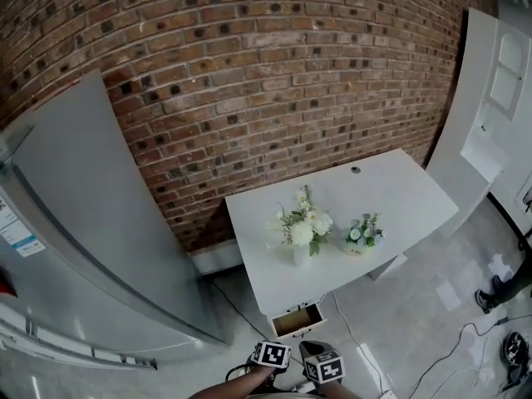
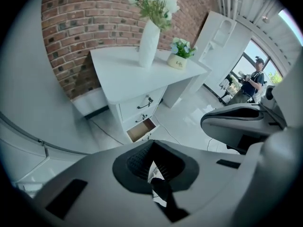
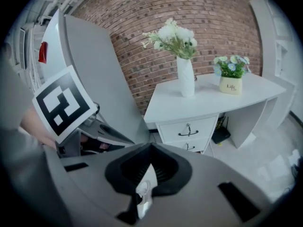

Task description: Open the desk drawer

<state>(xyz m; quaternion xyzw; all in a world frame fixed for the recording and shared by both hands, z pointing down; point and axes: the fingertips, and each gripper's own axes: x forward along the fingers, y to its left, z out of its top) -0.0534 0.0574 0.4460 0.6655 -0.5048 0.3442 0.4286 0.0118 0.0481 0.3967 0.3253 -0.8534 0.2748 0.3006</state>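
A white desk stands against the brick wall, with two flower vases on it. Its drawer unit is at the near left end, and the lower drawer is pulled out, showing a brown inside. In the left gripper view the open lower drawer sits under the closed upper drawer with its dark handle. Both grippers are held low, well short of the desk: left gripper, right gripper. The left gripper and the right gripper are both shut and hold nothing.
A large grey cabinet fills the left side. A white cupboard stands at the right. Cables trail over the floor. A person stands by the window beyond the desk. A black box sits under the desk.
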